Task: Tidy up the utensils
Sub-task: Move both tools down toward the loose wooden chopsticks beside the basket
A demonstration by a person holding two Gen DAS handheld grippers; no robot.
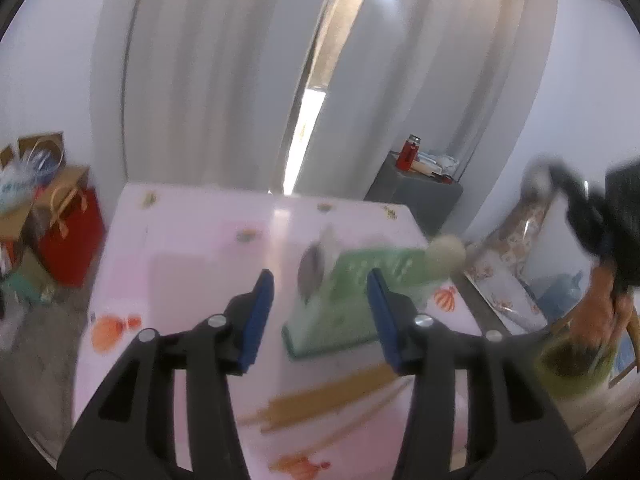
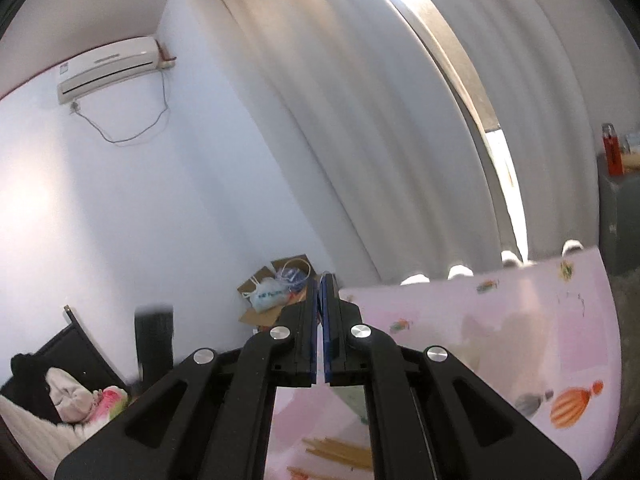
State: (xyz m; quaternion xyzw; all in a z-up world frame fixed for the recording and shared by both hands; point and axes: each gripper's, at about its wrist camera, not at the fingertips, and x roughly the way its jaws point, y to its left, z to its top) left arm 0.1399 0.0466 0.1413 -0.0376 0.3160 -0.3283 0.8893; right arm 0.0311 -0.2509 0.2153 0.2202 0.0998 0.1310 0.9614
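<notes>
We record a pink table with printed motifs under both views, white curtains behind it, and near its far right side a green perforated utensil holder, blurred, with a grey spoon-like utensil standing in it. Pale wooden chopsticks lie loose on the table just nearer than the holder. Our left gripper hangs above the table with its blue pads apart and nothing between them, while our right gripper has its pads pressed together, empty, pointing toward the wall.
</notes>
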